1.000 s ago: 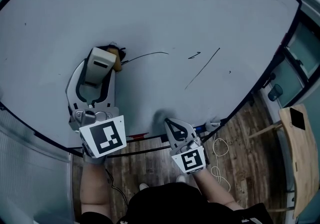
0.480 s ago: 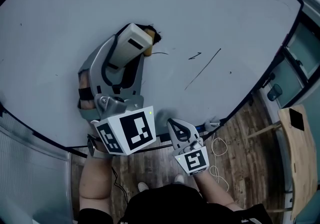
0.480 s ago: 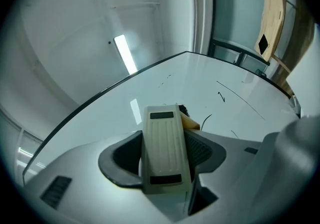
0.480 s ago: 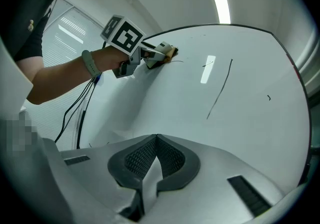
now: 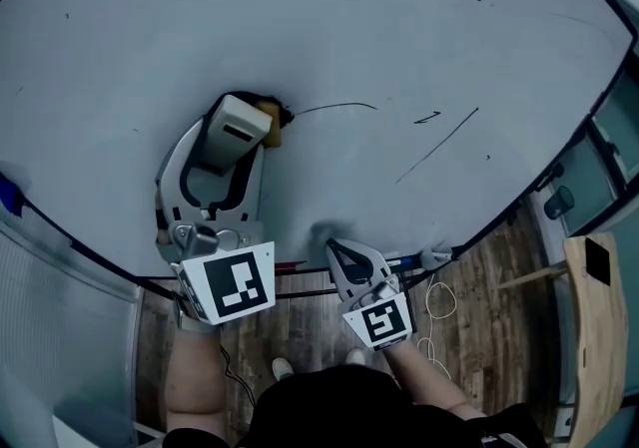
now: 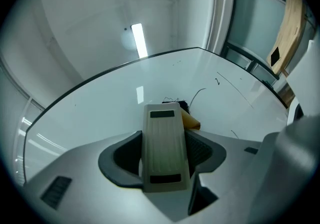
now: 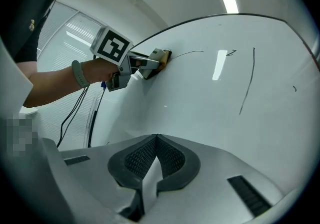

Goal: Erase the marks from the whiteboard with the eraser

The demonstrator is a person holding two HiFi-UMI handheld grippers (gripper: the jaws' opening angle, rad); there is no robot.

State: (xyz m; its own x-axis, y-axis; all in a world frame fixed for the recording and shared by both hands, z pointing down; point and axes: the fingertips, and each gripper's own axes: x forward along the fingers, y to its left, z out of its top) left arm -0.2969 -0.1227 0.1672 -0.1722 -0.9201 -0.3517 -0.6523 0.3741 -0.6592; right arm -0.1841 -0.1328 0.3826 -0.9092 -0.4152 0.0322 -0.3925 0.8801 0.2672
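At the left end of the curved mark (image 5: 334, 107) on the whiteboard (image 5: 329, 27), the left gripper (image 5: 252, 123) holds the eraser (image 5: 270, 125) against the surface. Its jaws are clamped on the eraser body, apparently so that the dark felt meets the board. The right gripper (image 5: 336, 246) sits low by the board's bottom edge, jaws closed together on nothing, clear of the wiping path. The diagonal line (image 5: 439, 145) is not yet erased.

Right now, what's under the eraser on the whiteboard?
Only bare whiteboard shows around the eraser, and a thin curved line runs out from its edge. Whether any ink lies beneath it is hidden.
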